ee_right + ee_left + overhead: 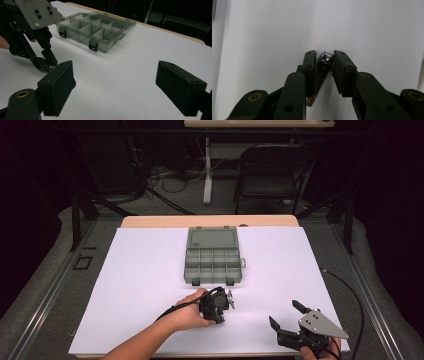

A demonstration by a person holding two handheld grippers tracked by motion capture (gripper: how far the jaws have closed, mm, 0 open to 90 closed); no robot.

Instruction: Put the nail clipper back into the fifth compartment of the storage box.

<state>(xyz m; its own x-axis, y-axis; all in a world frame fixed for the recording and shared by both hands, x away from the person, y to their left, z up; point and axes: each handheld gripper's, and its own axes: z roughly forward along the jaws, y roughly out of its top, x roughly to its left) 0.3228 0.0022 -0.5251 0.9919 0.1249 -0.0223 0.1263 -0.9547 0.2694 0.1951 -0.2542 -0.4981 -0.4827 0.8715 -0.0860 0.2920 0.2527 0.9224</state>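
Nail clipper [325,65] is the item in hand, though we list the scene by size first. We find a table [150,270] covered with a white sheet, and on its far middle a grey compartment box [213,256], lid open and laid back, its divided trays showing.

We note the right hand-held gripper [286,315] at the near right corner of the table, well apart from the box; its jaws stand wide, with bare table between them in the right gripper view, and nothing is held. A grey three-cornered plate sits on top of it.

We note the left hand-held gripper [325,62] just in front of the box's near edge, tilted down to the sheet. In the left gripper view its jaws have drawn close around the clipper. One pad lies against the clipper's side; the other sits just beside its head, and we cannot tell whether that pad touches it.

The clipper itself, small and shiny metal, stands slanted between the pads, its far end at the sheet.
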